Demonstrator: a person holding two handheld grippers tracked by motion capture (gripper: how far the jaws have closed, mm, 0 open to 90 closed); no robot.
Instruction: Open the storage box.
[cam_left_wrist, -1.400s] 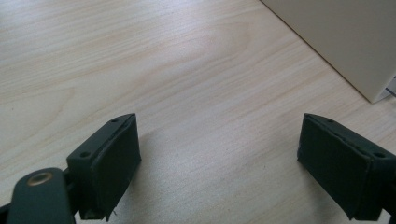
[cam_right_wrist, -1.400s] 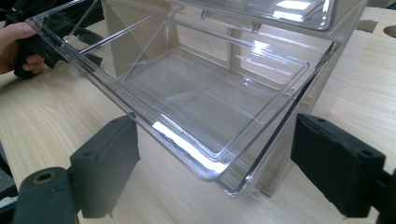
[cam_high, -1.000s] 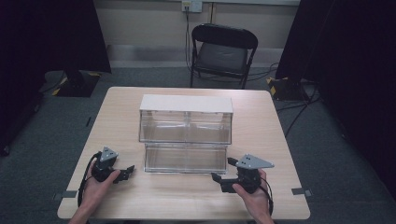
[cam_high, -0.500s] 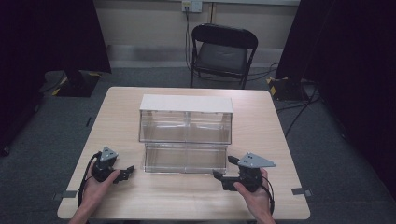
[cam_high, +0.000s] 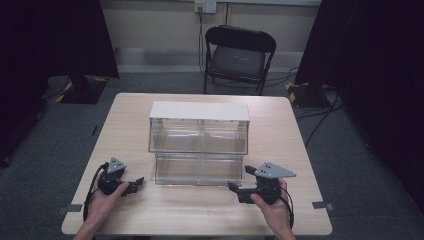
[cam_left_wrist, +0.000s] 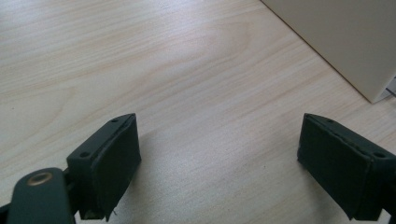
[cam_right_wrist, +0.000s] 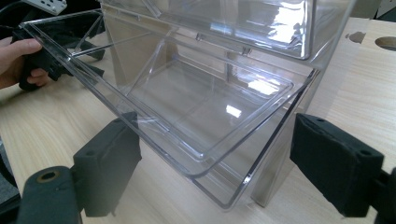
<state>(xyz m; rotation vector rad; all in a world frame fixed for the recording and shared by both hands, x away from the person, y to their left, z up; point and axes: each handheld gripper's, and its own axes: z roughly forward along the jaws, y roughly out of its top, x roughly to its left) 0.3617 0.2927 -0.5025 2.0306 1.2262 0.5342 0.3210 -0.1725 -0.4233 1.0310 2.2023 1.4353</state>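
A clear plastic drawer cabinet with a white top stands mid-table. Its lower drawer is pulled out toward me and holds nothing. My left gripper rests near the front left of the table, open, its jaws wide apart over bare wood. The cabinet's beige side shows at the upper right of the left gripper view. At the drawer's right front corner my right gripper is open. Its jaws stand either side of the drawer's near corner without closing on it.
The wooden table has free room on both sides of the cabinet and along the front edge. A black folding chair stands beyond the far edge. The other hand with the left gripper shows past the drawer.
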